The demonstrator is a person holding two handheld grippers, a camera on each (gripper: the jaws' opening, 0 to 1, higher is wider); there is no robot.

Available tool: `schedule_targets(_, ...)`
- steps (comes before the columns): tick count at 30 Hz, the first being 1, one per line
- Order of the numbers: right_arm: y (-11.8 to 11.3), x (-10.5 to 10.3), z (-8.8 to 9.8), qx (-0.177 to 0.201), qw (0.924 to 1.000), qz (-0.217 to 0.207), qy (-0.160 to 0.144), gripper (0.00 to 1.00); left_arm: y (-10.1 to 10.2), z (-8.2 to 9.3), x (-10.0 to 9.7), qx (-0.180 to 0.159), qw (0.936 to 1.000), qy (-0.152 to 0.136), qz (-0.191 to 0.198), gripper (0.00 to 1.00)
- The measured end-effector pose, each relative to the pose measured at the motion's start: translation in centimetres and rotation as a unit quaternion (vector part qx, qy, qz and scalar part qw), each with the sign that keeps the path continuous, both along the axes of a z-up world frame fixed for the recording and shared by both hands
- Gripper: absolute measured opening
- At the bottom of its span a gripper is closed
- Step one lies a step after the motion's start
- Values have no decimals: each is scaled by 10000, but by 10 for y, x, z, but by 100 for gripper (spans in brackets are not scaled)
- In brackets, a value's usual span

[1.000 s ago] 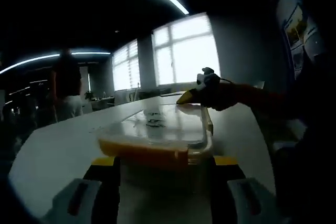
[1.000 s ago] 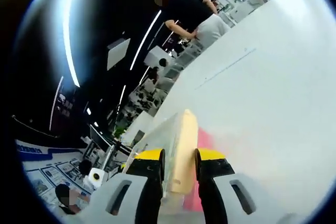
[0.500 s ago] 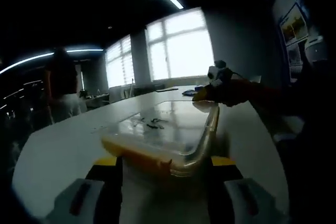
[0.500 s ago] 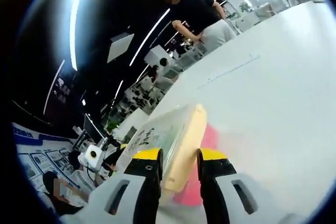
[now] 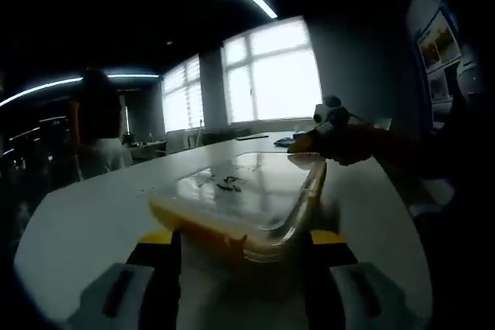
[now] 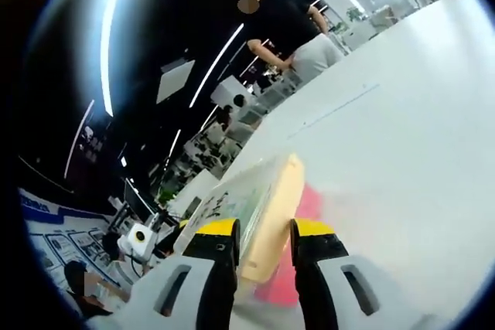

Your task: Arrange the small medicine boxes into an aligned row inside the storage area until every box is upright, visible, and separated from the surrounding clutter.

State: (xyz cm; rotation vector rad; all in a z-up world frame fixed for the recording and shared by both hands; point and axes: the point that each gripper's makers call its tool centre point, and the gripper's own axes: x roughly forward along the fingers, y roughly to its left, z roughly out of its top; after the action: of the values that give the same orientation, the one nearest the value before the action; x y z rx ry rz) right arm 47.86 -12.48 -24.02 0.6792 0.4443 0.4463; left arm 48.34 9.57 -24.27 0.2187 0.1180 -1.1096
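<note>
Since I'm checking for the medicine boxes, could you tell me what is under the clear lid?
Under the clear lid, the right gripper view shows something pink on the white table. The lid hides the rest, so no boxes can be made out.

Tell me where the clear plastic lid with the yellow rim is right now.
The clear plastic lid with the yellow rim is held above the white table, gripped between the right gripper fingers, with the left gripper at its near edge.

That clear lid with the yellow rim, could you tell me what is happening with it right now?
A person holds the clear lid over the white table with both tools. The left claw straddles its near yellow edge, and the right claw is shut on another edge. Something pink shows beneath it. Another person stands beyond the table.
</note>
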Motion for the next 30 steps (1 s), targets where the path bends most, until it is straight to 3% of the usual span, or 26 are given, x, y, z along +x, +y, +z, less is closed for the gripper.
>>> schedule_targets(7,-1,0,-1,42,10000,-41,-79,25,-3,0,-4,-20,10000,17,37,63)
schedule_targets(11,-2,0,0,27,9995,119,-288,28,-4,-1,-6,-81,9999,-66,102,65)
schedule_targets(13,-1,-1,3,-14,9986,196,-489,34,-3,1,-8,-110,9997,-175,128,65)
schedule_targets(14,-3,-2,10,-5,9972,51,-746,39,-1,1,-8,-50,9994,-279,174,65)
schedule_targets(19,-4,-14,17,29,9938,28,-1109,56,8,9,-14,-277,9989,-282,265,75)
schedule_targets(23,-3,-22,17,-387,9877,145,-1510,73,18,12,-18,-466,9979,-217,394,82)
schedule_targets(25,0,-27,15,-744,9828,242,-1672,79,22,13,-19,-546,9974,-145,443,86)
schedule_targets(27,4,-32,21,-1050,9733,272,-2024,90,32,12,-24,-673,9961,-11,579,90)
schedule_targets(28,6,-35,26,-1122,9690,245,-2187,97,34,12,-26,-679,9958,8,618,91)
schedule_targets(30,11,-46,31,-1172,9644,319,-2349,100,39,12,-30,-726,9947,37,728,95)
